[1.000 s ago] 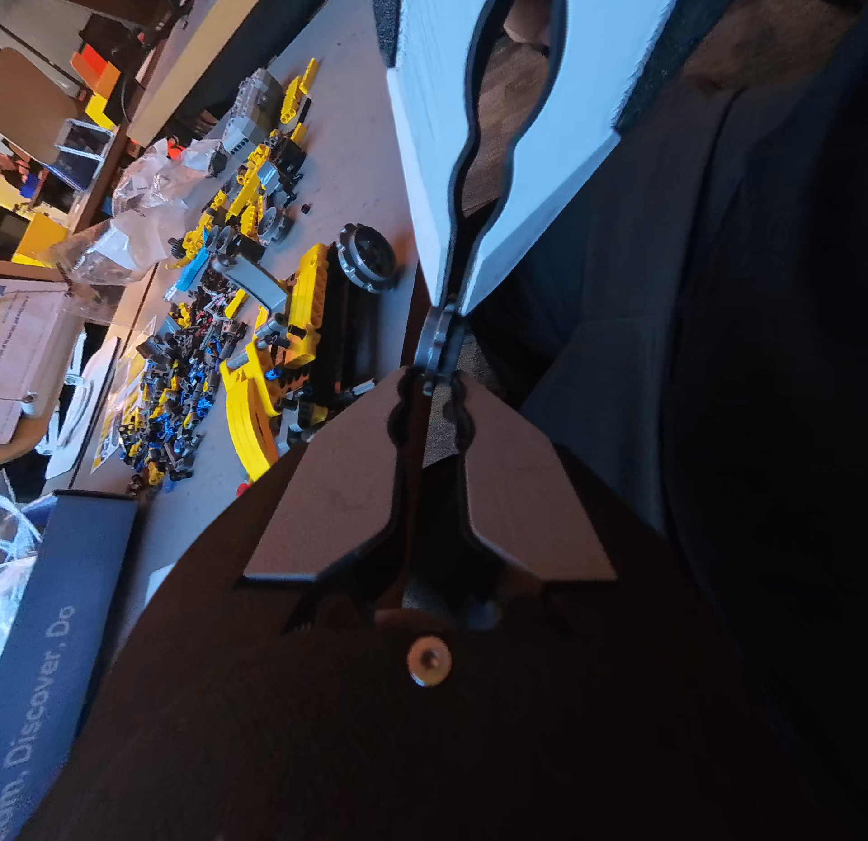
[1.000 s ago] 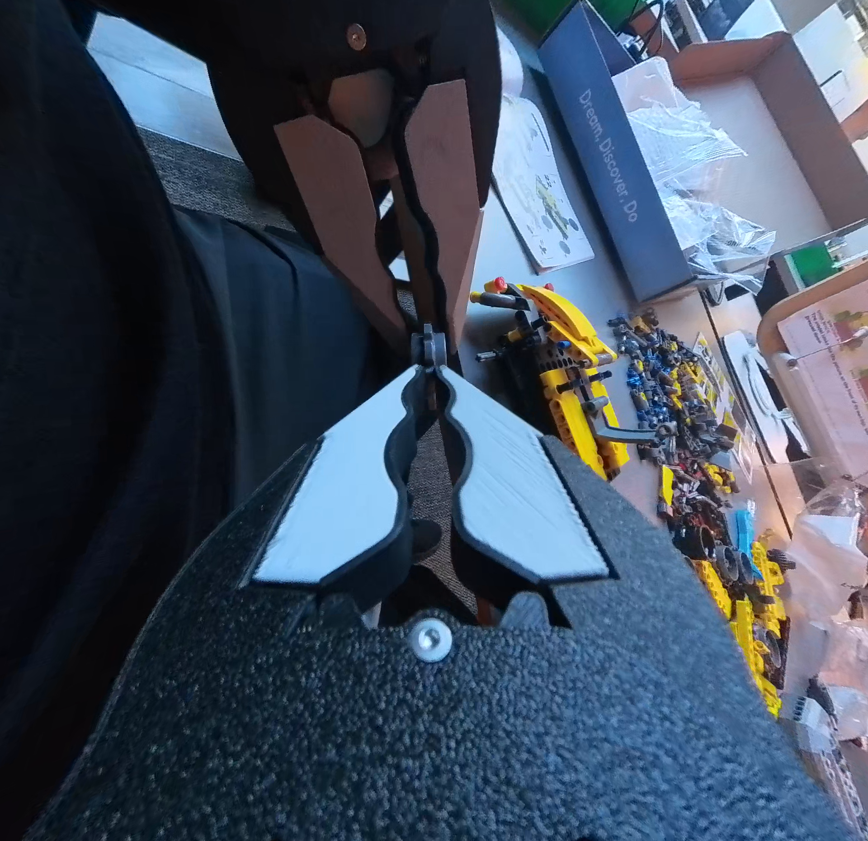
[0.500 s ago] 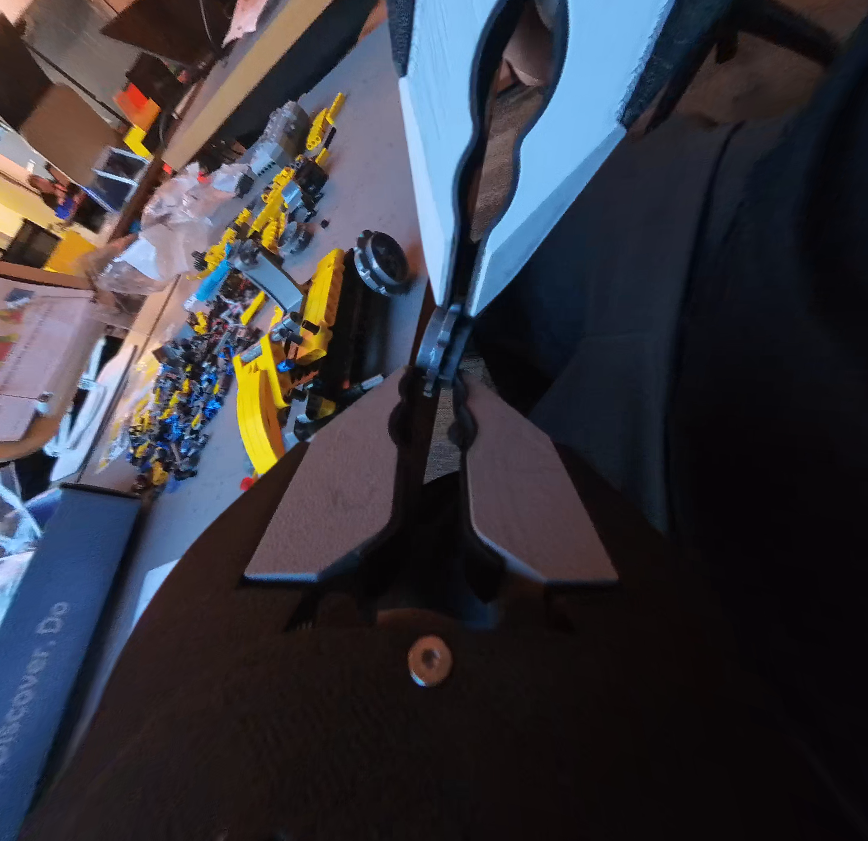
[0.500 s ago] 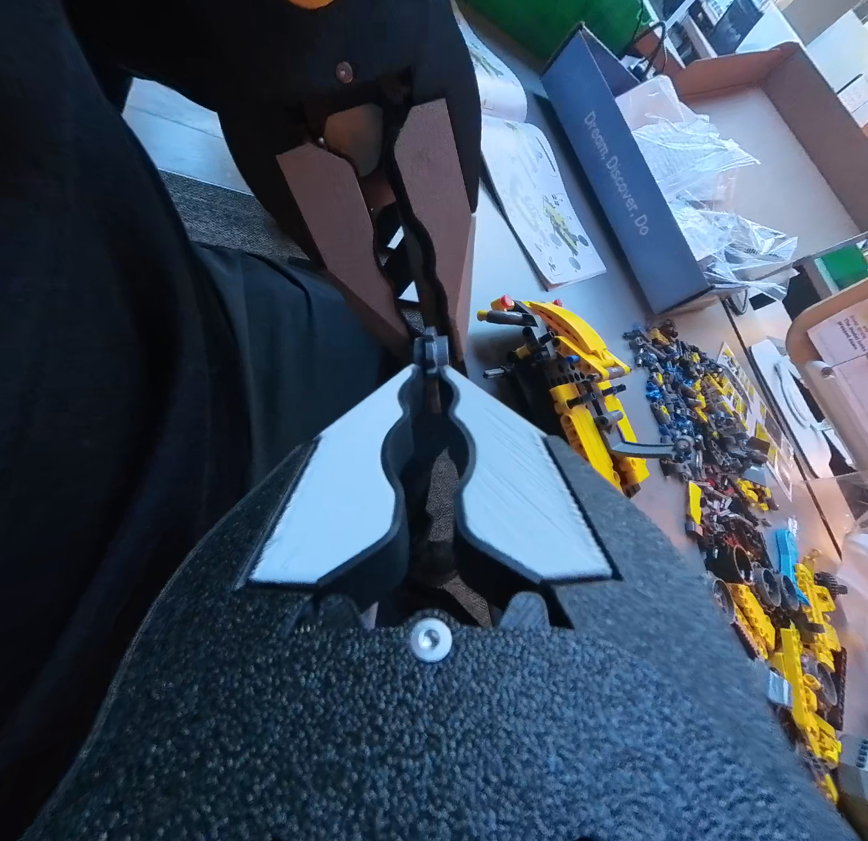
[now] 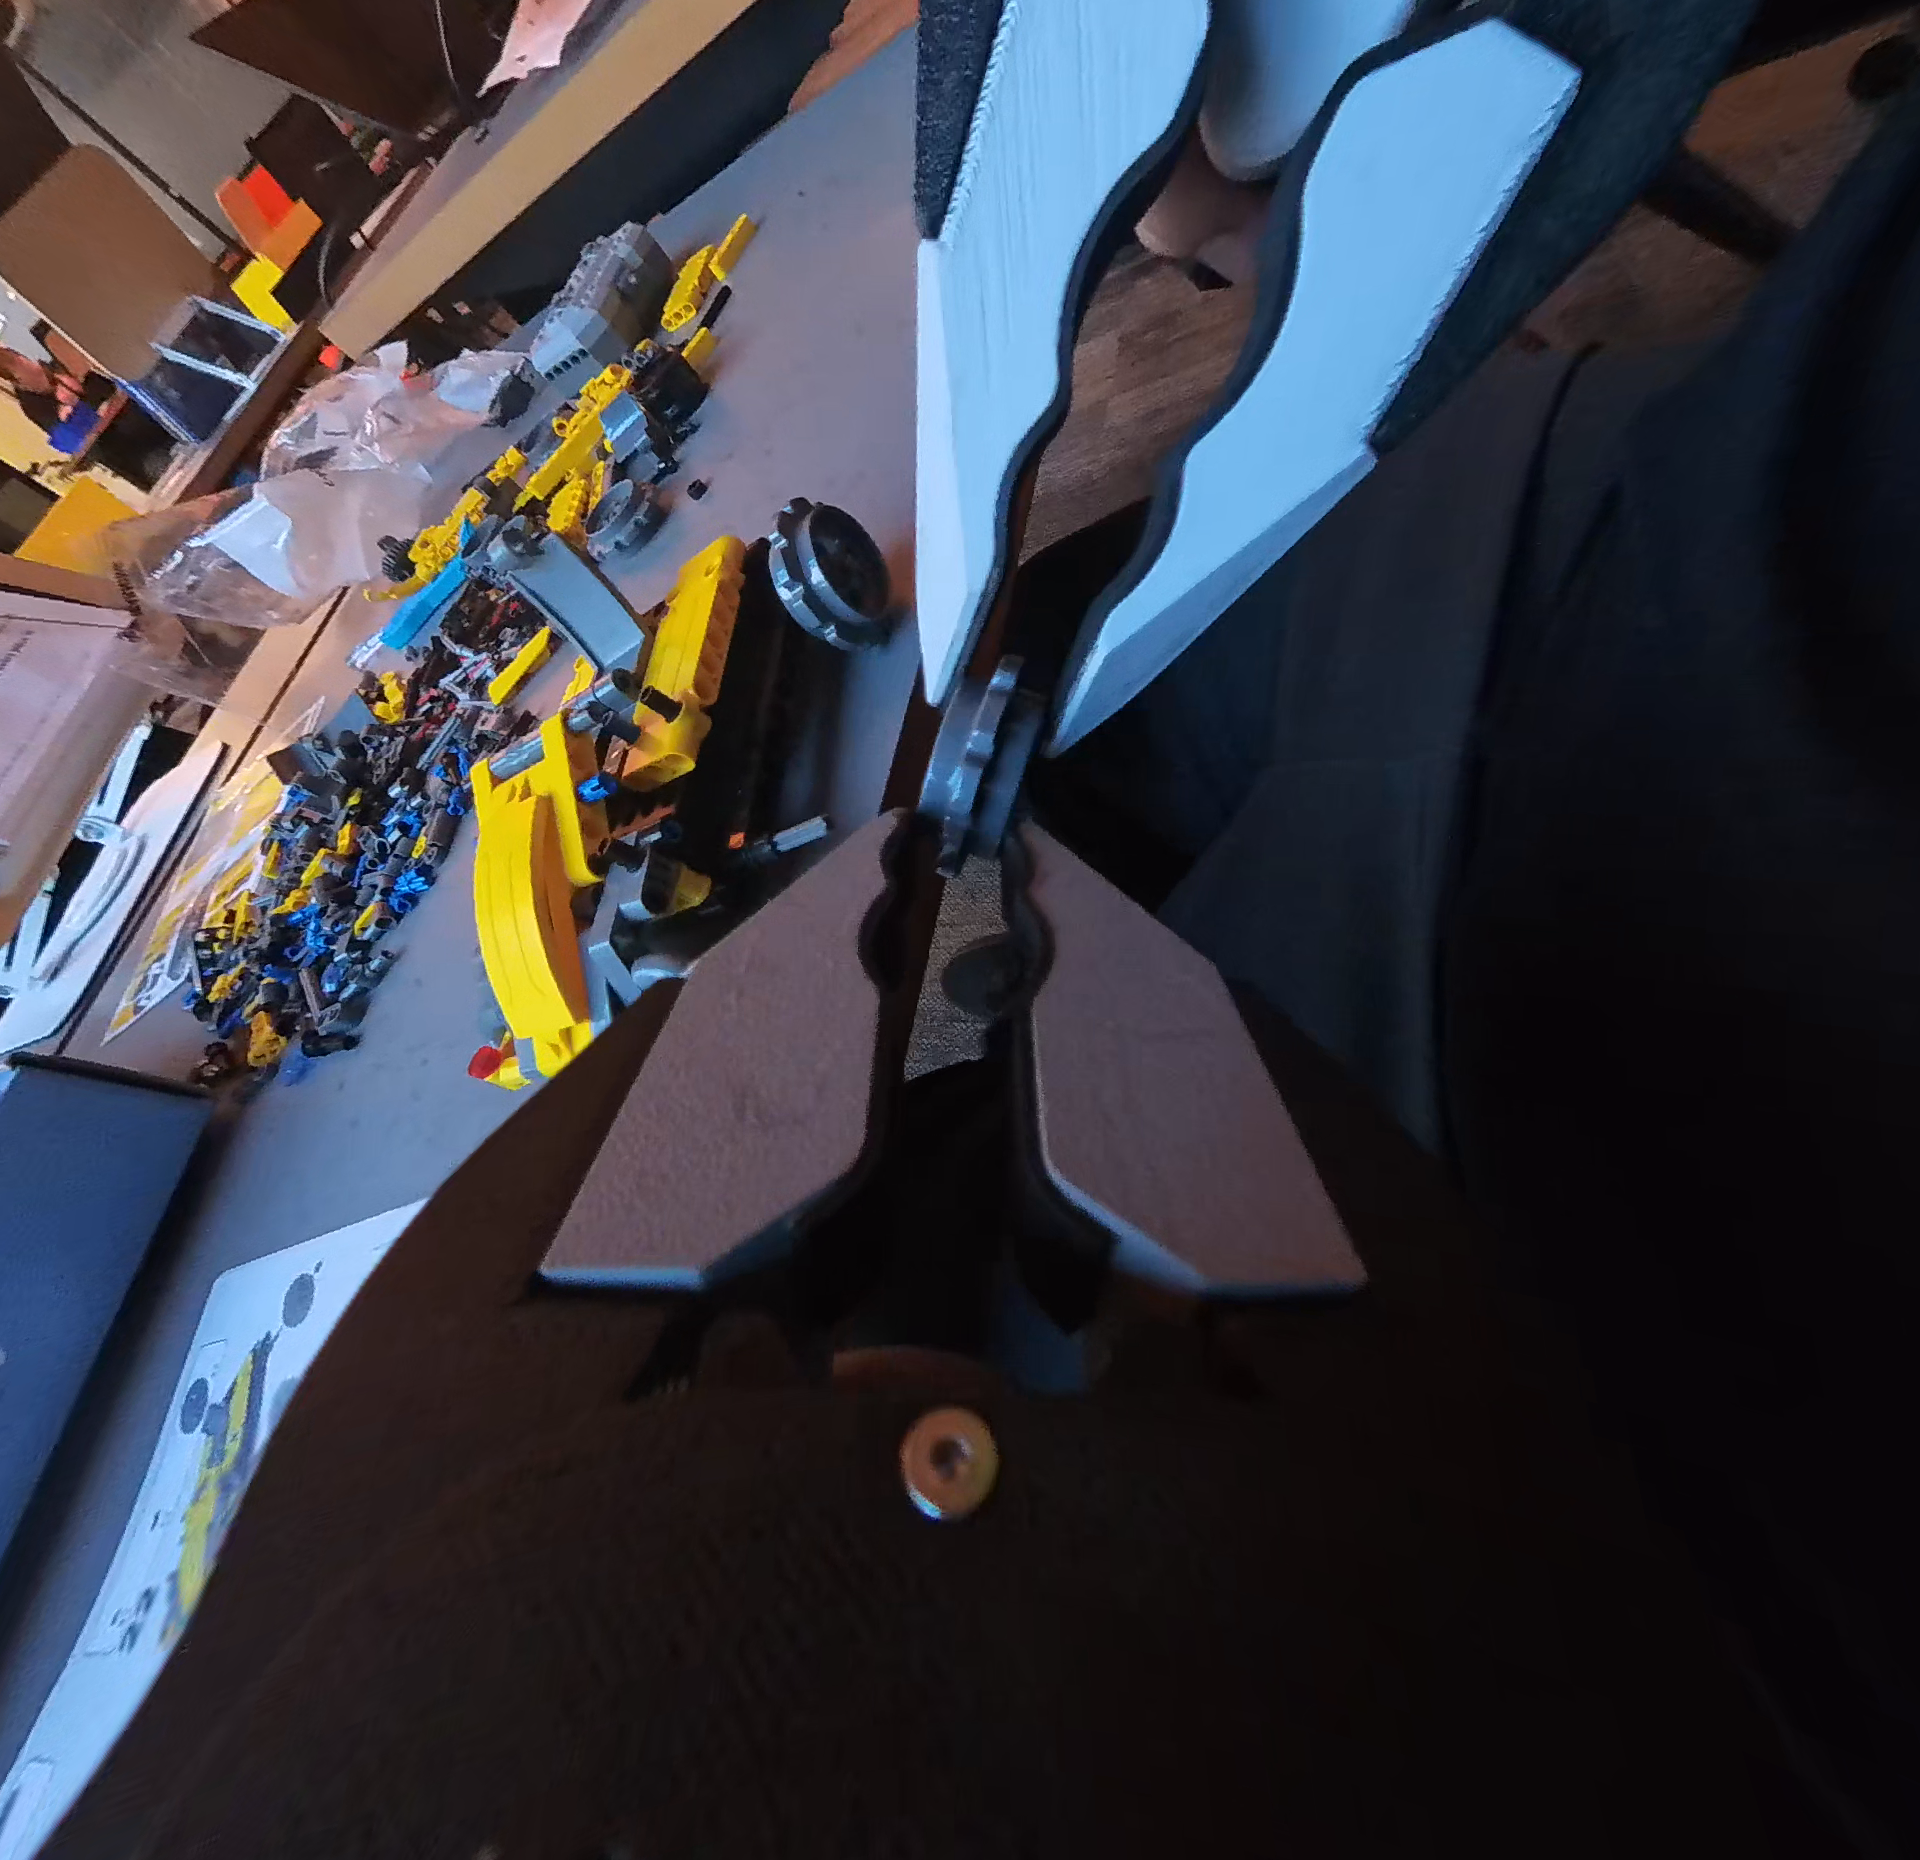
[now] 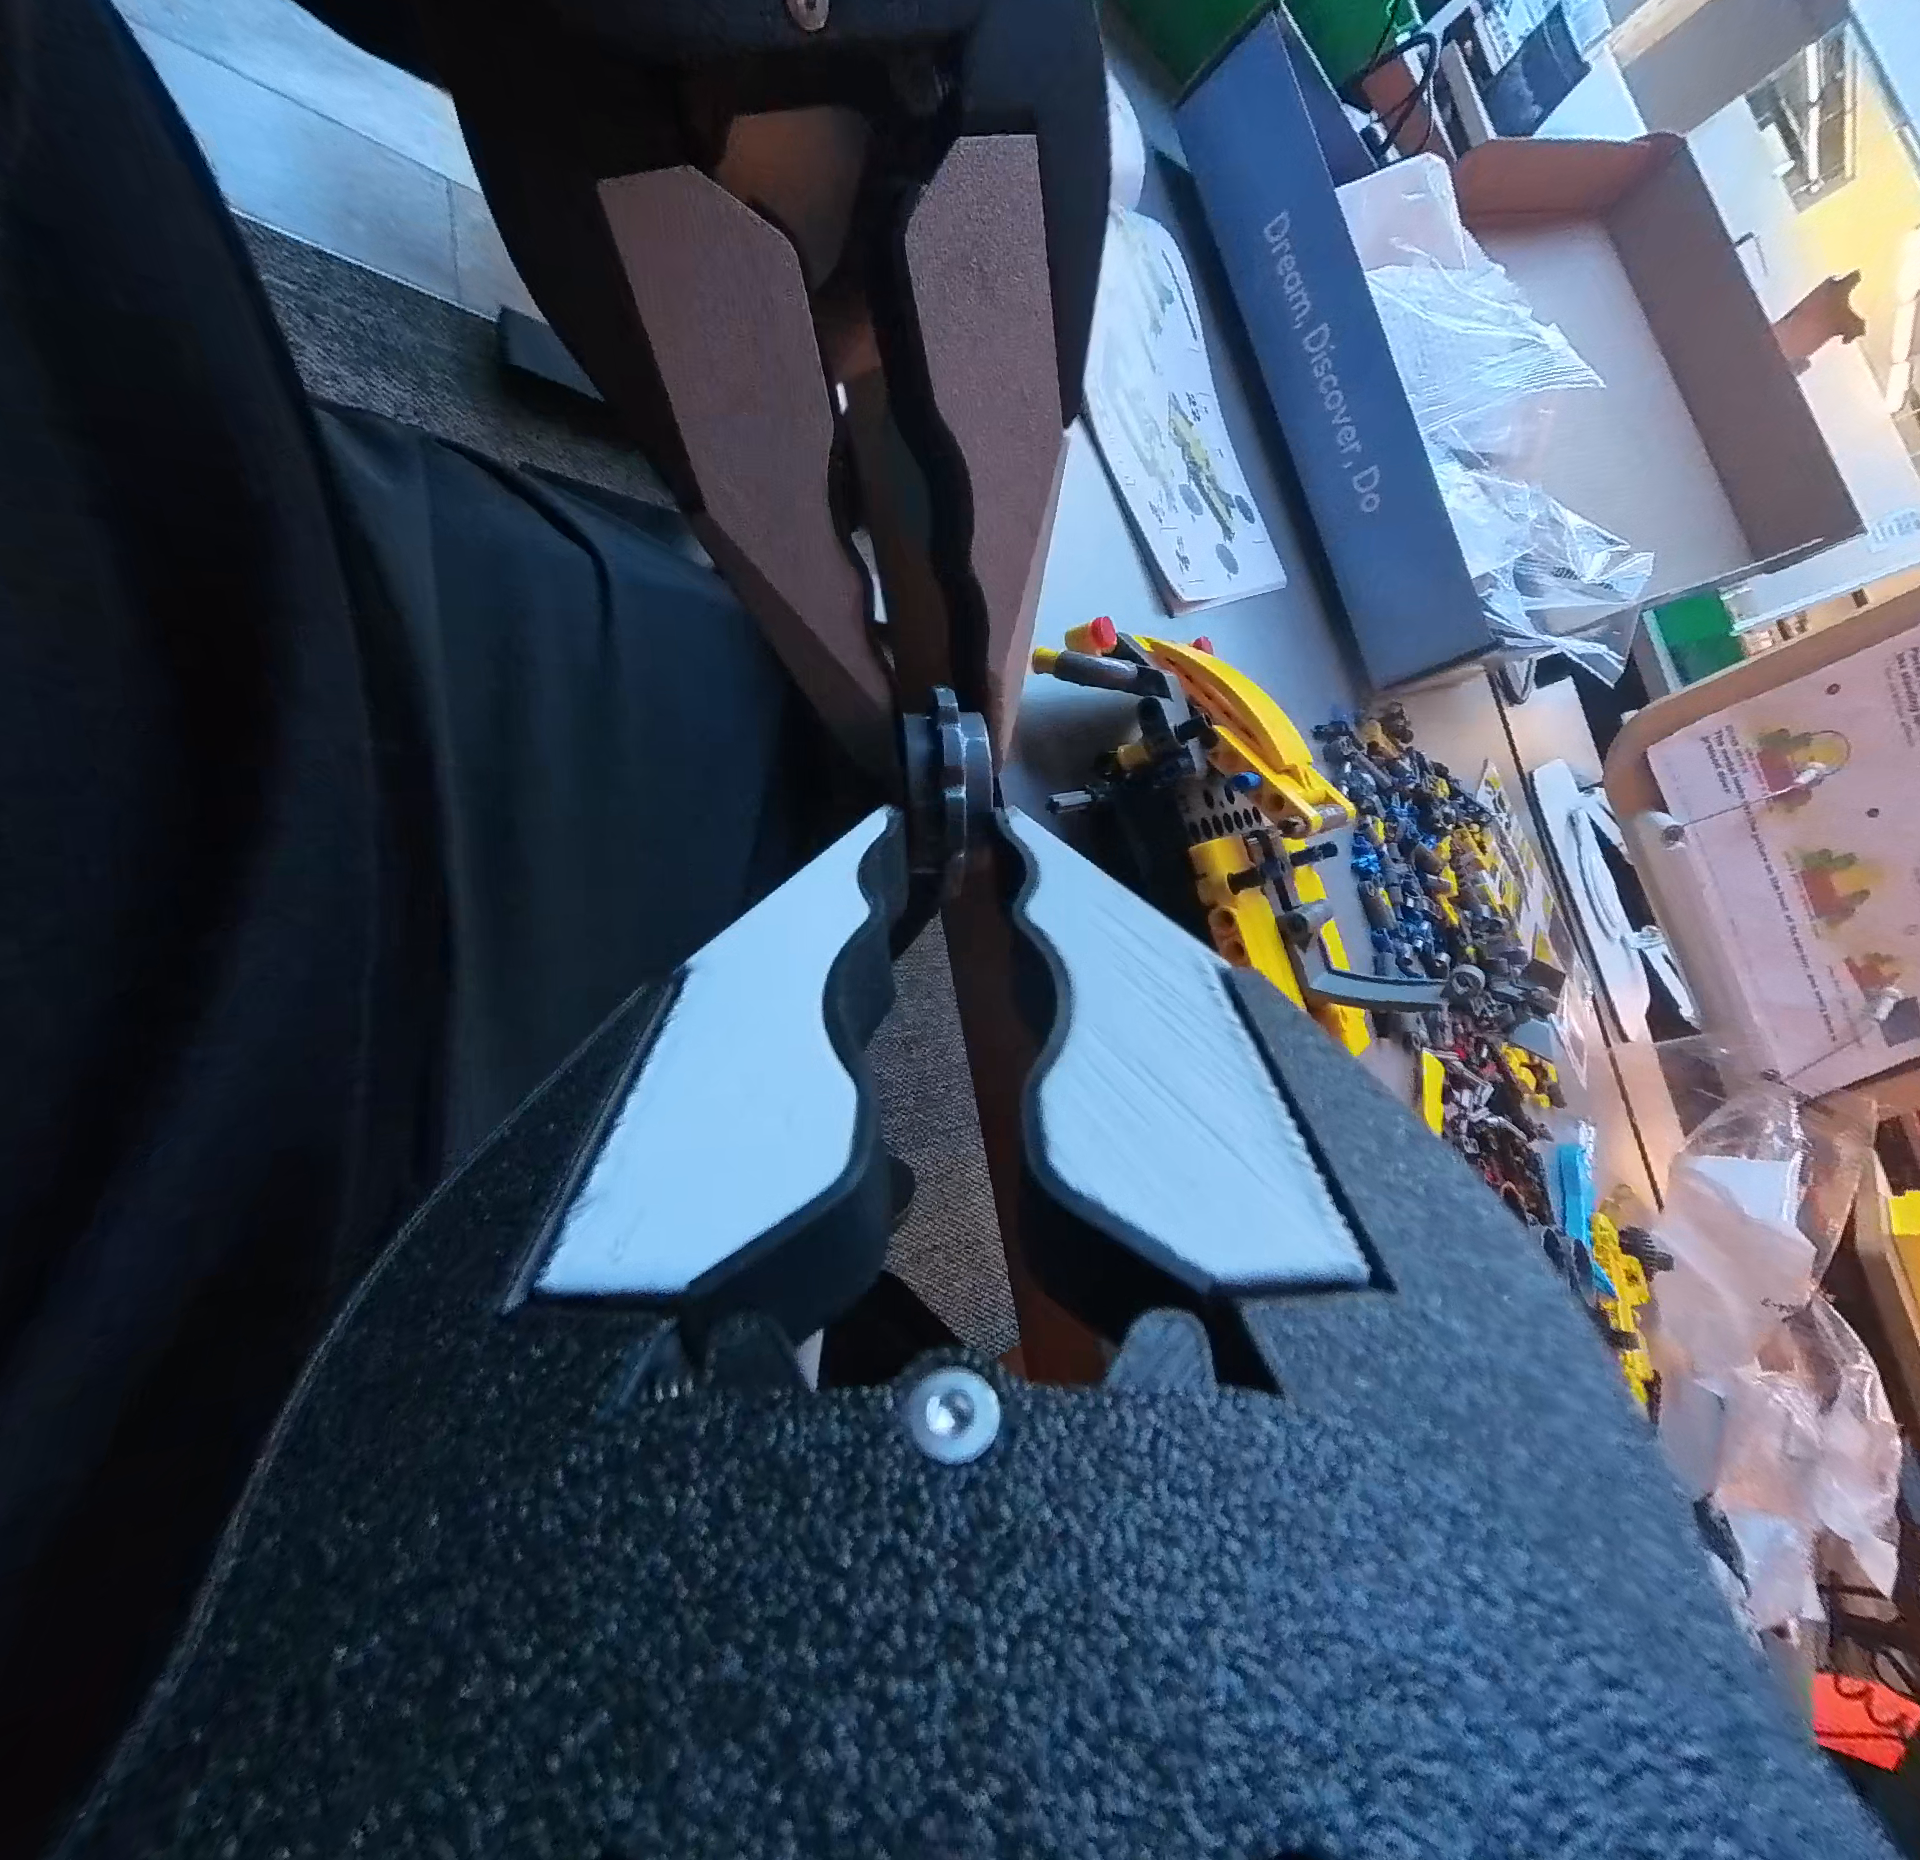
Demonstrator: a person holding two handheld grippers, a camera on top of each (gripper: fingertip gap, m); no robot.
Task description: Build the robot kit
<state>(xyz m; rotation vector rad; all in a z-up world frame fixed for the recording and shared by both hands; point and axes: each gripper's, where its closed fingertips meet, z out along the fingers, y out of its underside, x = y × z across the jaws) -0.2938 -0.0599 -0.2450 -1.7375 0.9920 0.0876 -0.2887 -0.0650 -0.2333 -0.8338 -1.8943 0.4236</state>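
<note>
- Grey toothed wheel (image 5: 977,761) sits between the two grippers, held off the edge of the table (image 5: 821,376), above the person's dark-clothed lap (image 5: 1455,875).
- Left gripper (image 5: 961,854), brown-fingered, has its tips closed onto the wheel's lower edge; in its own view the wheel is at 12 o'clock from the tips.
- Right gripper (image 6: 945,823), white-fingered, is clenched on the same wheel (image 6: 945,771) from the opposite side, so both pairs of tips meet nose to nose.
- In the left wrist view, at 10 o'clock from the wheel, a partly built yellow model (image 5: 623,771) lies on the table, with a second toothed wheel (image 5: 831,574) just beside it and a heap of small loose parts (image 5: 312,875) farther off.
- In the right wrist view, a grey box (image 6: 1340,376) and an instruction booklet (image 6: 1174,439) lie at 1 o'clock.
- Likely risk: each grip takes only the thin rim, so any twist or uneven pull between the hands could flick the wheel out.
- With nothing beneath it but the lap, a dropped wheel would probably roll away out of sight.
</note>
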